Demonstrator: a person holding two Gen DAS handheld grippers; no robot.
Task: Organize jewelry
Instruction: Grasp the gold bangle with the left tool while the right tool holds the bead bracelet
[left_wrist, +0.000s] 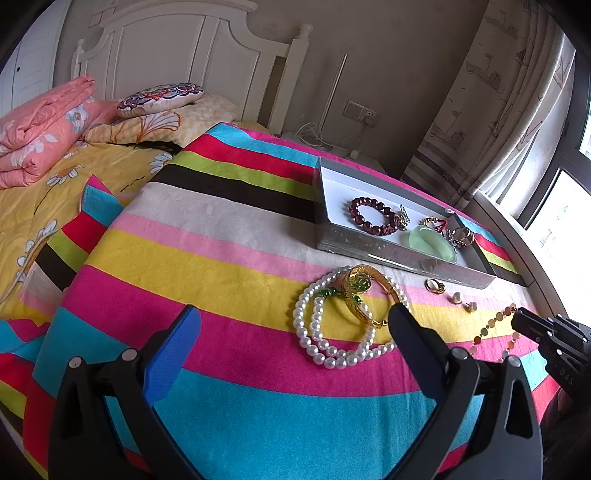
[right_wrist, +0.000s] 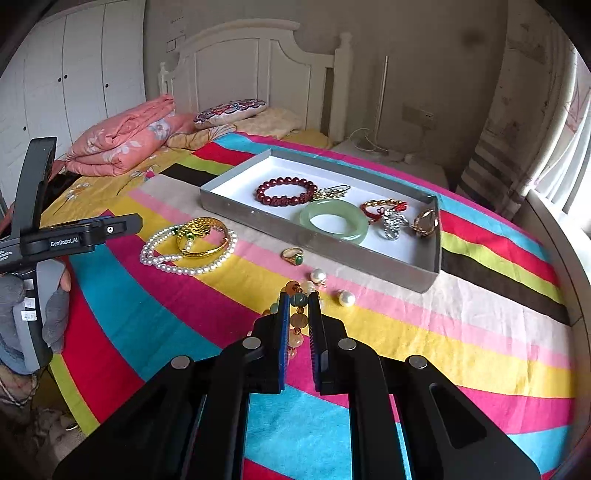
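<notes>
left wrist view: my left gripper (left_wrist: 295, 325) hung with its fingers (left_wrist: 173, 347) spread wide and nothing between them, above the striped blanket (left_wrist: 221, 258) on the bed. the pearl necklace (left_wrist: 332, 332) and the gold bangle (left_wrist: 364, 295) lay tangled just ahead of the right-hand finger. the grey tray (left_wrist: 406, 254) beyond them already carried the dark red bead bracelet (left_wrist: 373, 218) and the jade bangle (left_wrist: 432, 240). a gold ring (left_wrist: 434, 285) and two pearl earrings (left_wrist: 463, 301) were loose on the blanket near the tray wall. at the frame's edge my right gripper (left_wrist: 517, 319) sat over the multicoloured bead strand (left_wrist: 496, 328).

right wrist view: my right gripper (right_wrist: 298, 297) had its fingers (right_wrist: 283, 325) drawn narrow on the bead strand (right_wrist: 297, 314), pinching only a bead or two near one end. the rest trailed down between them. that thin, end-on hold was the risk as i judged it: round, smooth beads could slip out, or the dangling length could swing. a swinging tail might sweep the pearl earrings (right_wrist: 332, 286) or the ring (right_wrist: 293, 256) along the blanket. it might also catch on the near wall of the tray (right_wrist: 369, 258) on the way in, and the soft bedding would let small pieces roll away.
</notes>
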